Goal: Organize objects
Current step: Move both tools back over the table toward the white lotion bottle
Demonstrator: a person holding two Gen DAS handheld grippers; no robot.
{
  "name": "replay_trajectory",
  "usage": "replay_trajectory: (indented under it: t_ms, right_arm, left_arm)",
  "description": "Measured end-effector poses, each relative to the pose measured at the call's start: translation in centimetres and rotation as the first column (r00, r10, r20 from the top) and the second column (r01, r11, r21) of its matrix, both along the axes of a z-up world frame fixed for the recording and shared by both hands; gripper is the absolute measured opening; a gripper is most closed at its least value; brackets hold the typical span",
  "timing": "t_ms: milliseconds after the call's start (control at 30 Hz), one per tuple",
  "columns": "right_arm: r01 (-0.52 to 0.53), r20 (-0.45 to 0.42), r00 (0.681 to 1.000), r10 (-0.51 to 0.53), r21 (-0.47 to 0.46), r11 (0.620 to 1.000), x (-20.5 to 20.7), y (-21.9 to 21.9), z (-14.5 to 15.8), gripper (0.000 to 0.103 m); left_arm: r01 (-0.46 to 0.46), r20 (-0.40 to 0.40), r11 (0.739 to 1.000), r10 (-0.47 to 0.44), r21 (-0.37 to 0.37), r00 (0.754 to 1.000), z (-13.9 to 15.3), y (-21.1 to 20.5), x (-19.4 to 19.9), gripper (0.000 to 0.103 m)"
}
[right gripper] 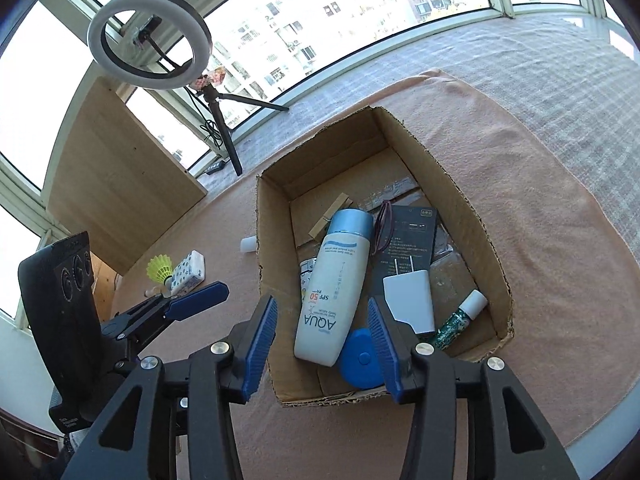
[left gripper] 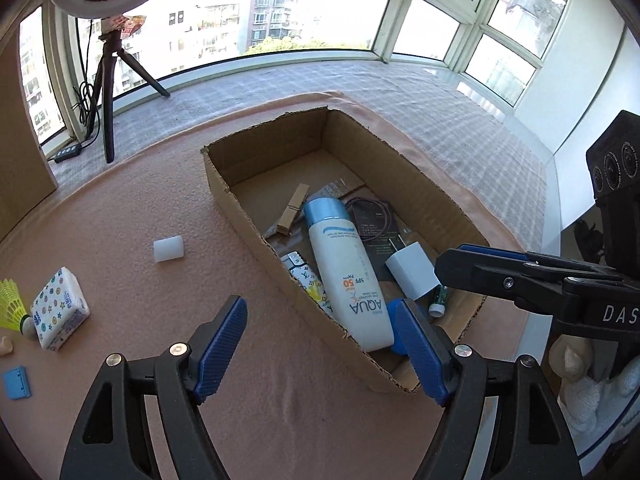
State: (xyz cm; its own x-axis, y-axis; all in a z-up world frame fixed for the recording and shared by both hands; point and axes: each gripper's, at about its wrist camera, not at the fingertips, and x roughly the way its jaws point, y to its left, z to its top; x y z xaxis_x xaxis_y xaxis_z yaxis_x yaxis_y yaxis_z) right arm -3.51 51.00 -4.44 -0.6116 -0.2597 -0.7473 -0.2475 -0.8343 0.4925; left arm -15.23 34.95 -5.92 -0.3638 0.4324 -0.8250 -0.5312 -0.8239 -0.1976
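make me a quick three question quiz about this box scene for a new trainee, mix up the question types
1. True or false: the sunscreen bottle lies inside the cardboard box.
2. Which of these sits outside the box? A) clothespin B) shuttlecock C) white charger
3. Fill in: both the left gripper and the right gripper are ____ and hold nothing.

Key: 1 true; 2 B; 3 open
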Motion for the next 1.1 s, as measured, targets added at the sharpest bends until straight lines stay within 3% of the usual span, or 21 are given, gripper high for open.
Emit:
replay_trajectory:
  t_ms: [233,367,567,700,900,1100]
  right_arm:
    - [-0.088,-0.01,0.996,0.088,0.022,0.996,-1.6,-3.0,0.4,0.044]
    - [-0.155,-0.005,0.988,0.156,0.049,0.987,-3.2,-5.5,0.5,0.044]
    - [-0.25,0.012,0.968,0.249,0.084,0.965,-5.8,-9.7,0.2,0.044]
    - [-0.313,0.013,0.95,0.313,0.075,0.947,-7.0,-12.7,-0.1,0.044]
    - [-0.409,0.018,0.913,0.409,0.082,0.909,-8.2,-18.0,-0.5,0.044]
    - [-0.48,0.018,0.877,0.48,0.051,0.876,-9.8,-22.8,-0.4,0.044]
  left_arm:
    - [-0.11,0.0,0.993,0.11,-0.037,0.994,-0.7,-6.5,1.2,0.08]
    - [-0.191,0.047,0.981,0.193,-0.03,0.98,-1.8,-11.2,1.8,0.08]
    - [-0.347,0.035,0.938,0.346,0.024,0.938,-2.1,-18.4,3.3,0.086]
    - [-0.429,0.083,0.903,0.426,0.023,0.901,-2.8,-23.3,3.7,0.087]
    - [-0.527,0.082,0.849,0.529,-0.043,0.845,-4.3,-29.9,5.0,0.087]
    - [-0.569,0.061,0.817,0.576,-0.095,0.815,-5.5,-34.5,6.5,0.087]
